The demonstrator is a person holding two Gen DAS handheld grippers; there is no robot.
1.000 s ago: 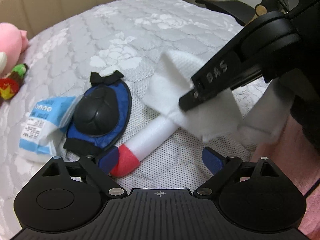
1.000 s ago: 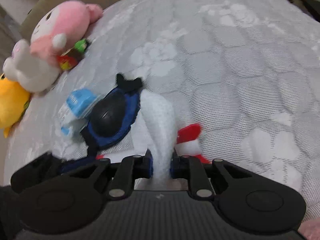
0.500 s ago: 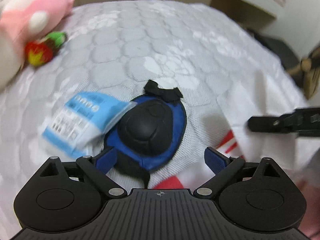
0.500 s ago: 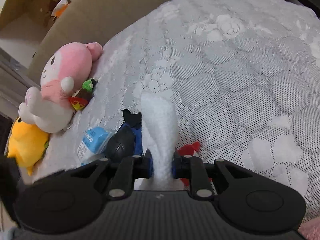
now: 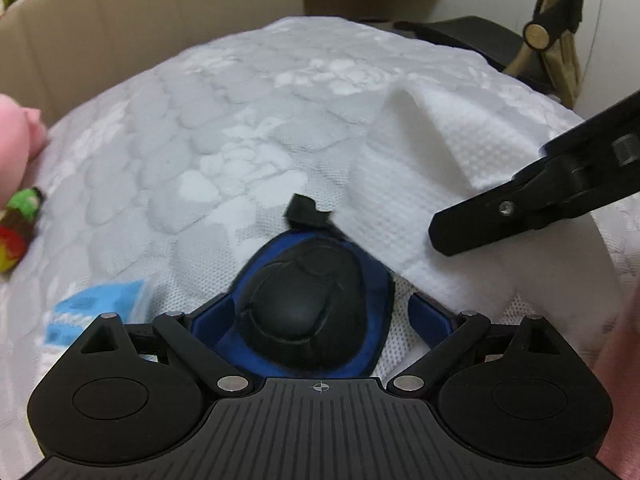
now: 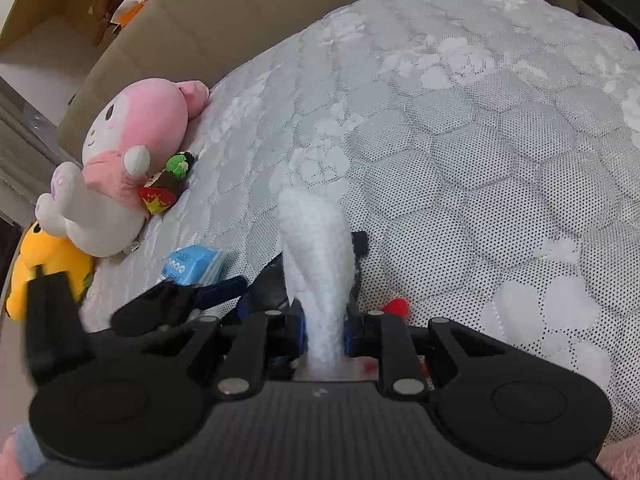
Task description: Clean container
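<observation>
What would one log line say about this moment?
left gripper: open around black-and-blue pad | right gripper: shut on white cloth | bed: underneath

Left tool (image 5: 308,320) spread around, perhaps touching, black-and-blue pad (image 5: 308,312), white cloth (image 5: 420,208) beside

The bed (image 6: 460,128) cover is pale grey, quilted in hexagons with white flower shapes and fine dots. The cloth (image 5: 404,200) is white with a small waffle weave. The pad (image 5: 308,300) is a black dome on blue fabric. The packet (image 6: 192,262) is light blue; the plush toy (image 6: 132,136) pink and white, another (image 6: 44,260) yellow
</observation>
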